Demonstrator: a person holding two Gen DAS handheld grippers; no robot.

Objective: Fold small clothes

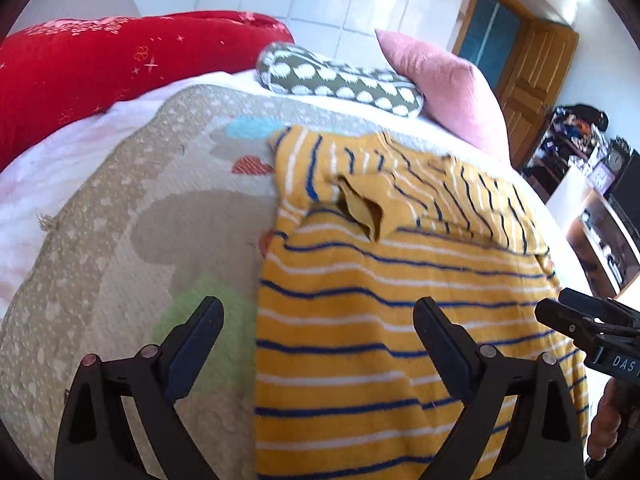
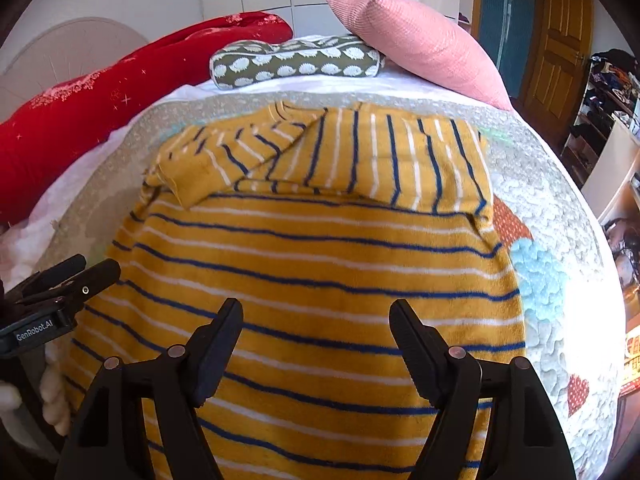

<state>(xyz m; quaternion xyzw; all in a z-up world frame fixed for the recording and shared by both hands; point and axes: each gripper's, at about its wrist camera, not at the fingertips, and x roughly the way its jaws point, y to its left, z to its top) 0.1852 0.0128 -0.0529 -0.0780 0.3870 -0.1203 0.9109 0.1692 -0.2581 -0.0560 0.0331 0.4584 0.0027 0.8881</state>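
A small yellow top with blue and white stripes (image 1: 380,300) lies flat on a patterned quilt (image 1: 120,220); it also shows in the right wrist view (image 2: 312,264). Both sleeves are folded in across its far end (image 2: 320,148). My left gripper (image 1: 318,316) is open and empty above the top's left edge. My right gripper (image 2: 316,320) is open and empty above the top's near half. The right gripper also shows at the right edge of the left wrist view (image 1: 560,308), and the left gripper at the left edge of the right wrist view (image 2: 96,268).
The quilt (image 2: 560,208) covers a bed. At the far end lie a red blanket (image 1: 100,60), a green patterned cushion (image 2: 296,62) and a pink pillow (image 2: 420,40). A wooden door (image 2: 560,40) and cluttered shelves (image 1: 580,140) stand to the right.
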